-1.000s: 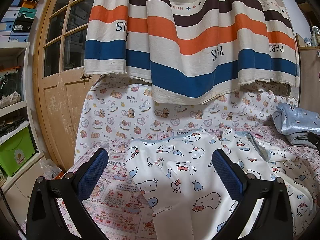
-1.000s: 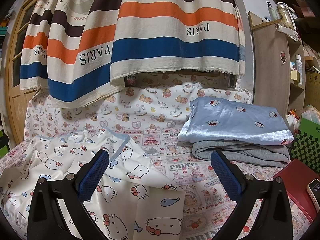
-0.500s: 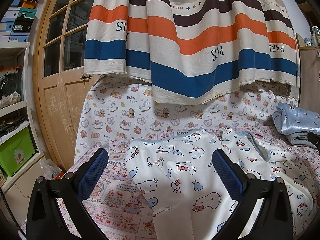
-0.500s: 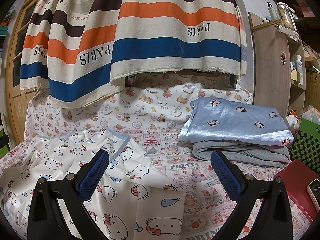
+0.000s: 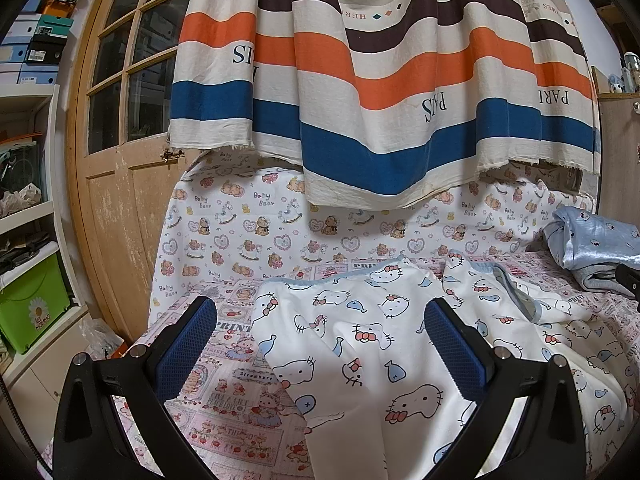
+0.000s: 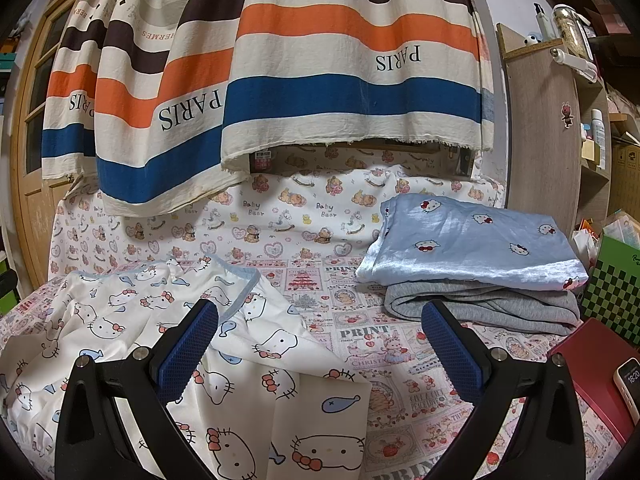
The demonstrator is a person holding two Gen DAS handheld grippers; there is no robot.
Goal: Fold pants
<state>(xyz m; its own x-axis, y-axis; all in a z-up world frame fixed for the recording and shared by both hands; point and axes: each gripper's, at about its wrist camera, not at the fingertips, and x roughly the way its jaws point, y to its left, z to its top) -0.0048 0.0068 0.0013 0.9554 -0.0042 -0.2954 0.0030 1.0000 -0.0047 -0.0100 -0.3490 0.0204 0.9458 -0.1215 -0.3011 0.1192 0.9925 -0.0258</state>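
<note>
White pants with a cat-and-fish print [image 5: 360, 344] lie spread and rumpled on the patterned bed sheet [image 5: 224, 360], the blue-trimmed waistband toward the back. They also show in the right wrist view [image 6: 132, 312], low and left. My left gripper [image 5: 320, 344] is open and empty, hovering above the pants' left part. My right gripper [image 6: 320, 344] is open and empty, above the pants' right edge and the bare sheet [image 6: 376, 336].
A folded stack, a light blue cat-print garment [image 6: 472, 240] on a grey one [image 6: 484, 308], sits at the right. A striped cloth [image 5: 380, 80] hangs behind. A wooden door [image 5: 116, 160] and green bin [image 5: 32, 308] stand left; a red book [image 6: 592, 368] with a phone [image 6: 628, 384] lies right.
</note>
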